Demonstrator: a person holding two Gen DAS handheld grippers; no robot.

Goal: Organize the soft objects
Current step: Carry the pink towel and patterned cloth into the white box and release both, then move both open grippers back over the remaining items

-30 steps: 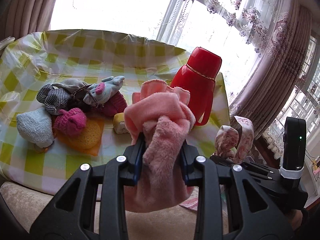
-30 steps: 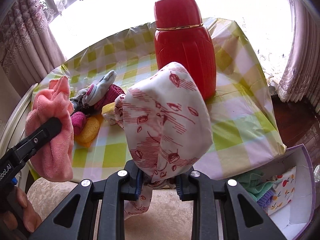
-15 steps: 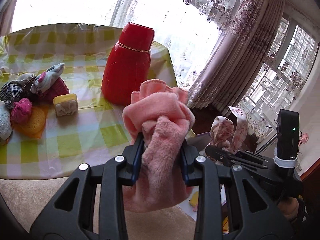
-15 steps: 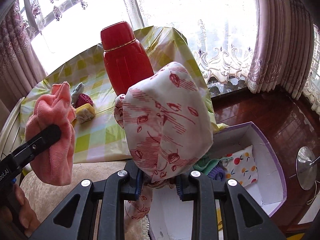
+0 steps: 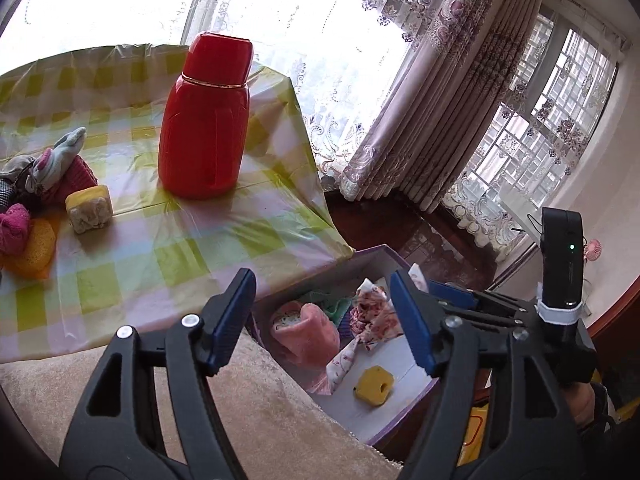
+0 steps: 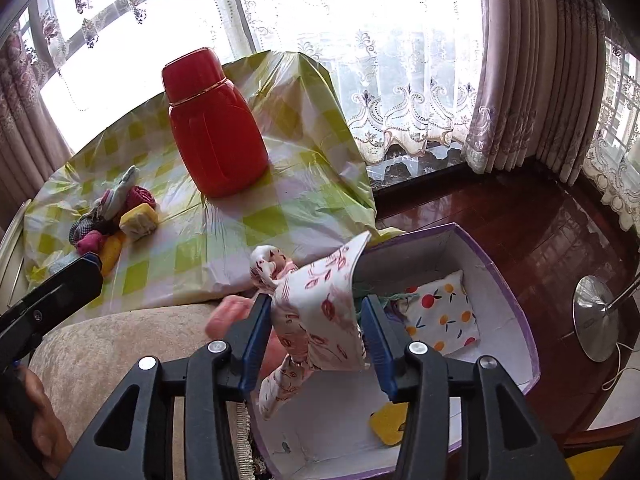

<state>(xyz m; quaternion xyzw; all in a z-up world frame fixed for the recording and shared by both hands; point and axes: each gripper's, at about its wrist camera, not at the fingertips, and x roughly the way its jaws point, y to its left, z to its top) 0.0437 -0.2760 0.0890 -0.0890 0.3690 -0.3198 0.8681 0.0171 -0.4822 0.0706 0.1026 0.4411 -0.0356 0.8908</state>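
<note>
Dropped, the fuzzy pink towel (image 5: 308,330) and printed cloth (image 6: 320,312) leave both fingers spread over the box (image 6: 516,280).

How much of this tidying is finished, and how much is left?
Partly done. The box already holds a pink towel, a fruit-print pillow and a yellow sponge. Both grippers are open, the floral cloth dropping between the right one's fingers. A pile of soft items waits on the table.
</note>
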